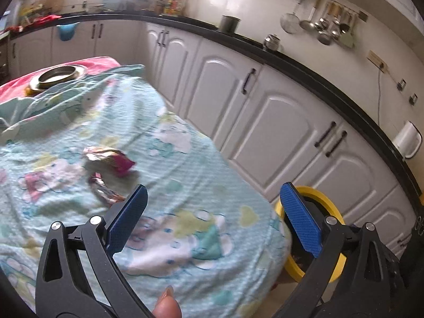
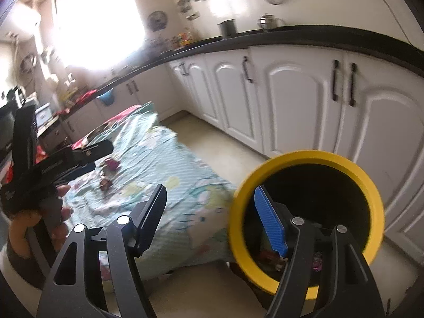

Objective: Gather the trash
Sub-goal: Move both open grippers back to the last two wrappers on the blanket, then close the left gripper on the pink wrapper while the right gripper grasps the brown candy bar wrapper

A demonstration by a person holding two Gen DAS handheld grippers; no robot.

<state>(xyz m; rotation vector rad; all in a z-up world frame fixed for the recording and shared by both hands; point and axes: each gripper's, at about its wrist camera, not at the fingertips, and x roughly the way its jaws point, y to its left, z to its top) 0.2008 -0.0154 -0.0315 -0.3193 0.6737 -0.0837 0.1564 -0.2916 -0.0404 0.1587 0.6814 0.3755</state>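
In the left wrist view the left gripper point(image 1: 213, 198) fills the lower part of the frame with its jaws spread as wide as they go and nothing between the blue pads point(image 1: 300, 220); a fingertip point(image 1: 167, 304) of the person shows at the bottom edge. Under the jaws lies a light blue patterned cloth point(image 1: 169, 175) covering a table, and just beyond the left finger, at centre left, rest two crumpled wrappers: a small shiny one point(image 1: 102, 189) touching nothing of the gripper, and a larger pink and gold one point(image 1: 111, 159) just behind it. Behind the right finger, at lower right, a yellow-rimmed trash bin point(image 1: 318, 193) stands on the floor just beside the table's edge. Farther back, at upper left, a metal bowl point(image 1: 57, 75) sits on the cloth, and white cabinets point(image 1: 265, 122) run under a black counter point(image 1: 291, 61). In the right wrist view the right gripper point(image 2: 210, 206) occupies the bottom of the frame, jaws parted and empty, its right finger over the bin's mouth point(image 2: 307, 159), where trash point(image 2: 270, 255) lies in the bottom. The left gripper point(image 2: 66, 159), held in a hand point(image 2: 39, 220), appears at the left, with the wrappers point(image 2: 108, 172) on the cloth past it.
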